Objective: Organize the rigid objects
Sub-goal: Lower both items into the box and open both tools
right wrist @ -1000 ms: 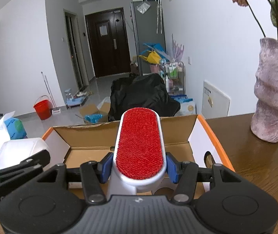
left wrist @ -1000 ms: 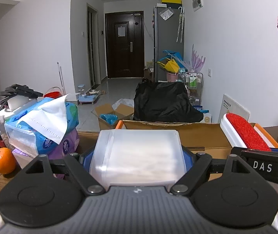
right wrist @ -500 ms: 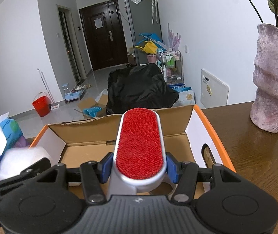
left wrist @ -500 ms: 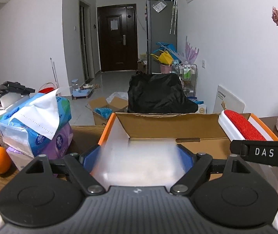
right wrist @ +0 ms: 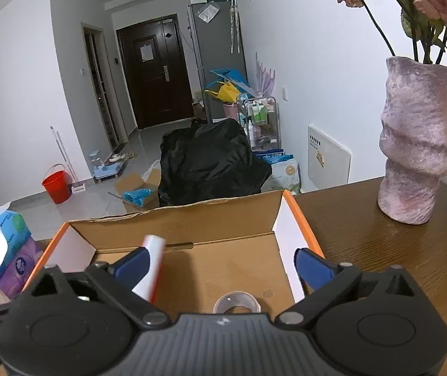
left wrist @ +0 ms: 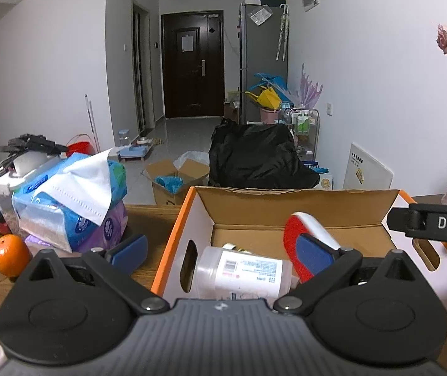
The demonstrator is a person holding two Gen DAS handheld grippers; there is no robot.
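Both my claws are opening up over the cardboard box [left wrist: 298,203] on the counter [right wrist: 380,244], nothing gripped. Left claw [left wrist: 220,250] spread wide, with the plastic jar [left wrist: 239,274] lying on its side inside the box. Right claw [right wrist: 223,264] also apart; the lint brush [right wrist: 150,266] tilts inside, beside its left finger.

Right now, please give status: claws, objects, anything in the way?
Both claws opening, nothing gripped. White container lying in cardboard box; red brush dropping in beside it. Nothing blocks box.
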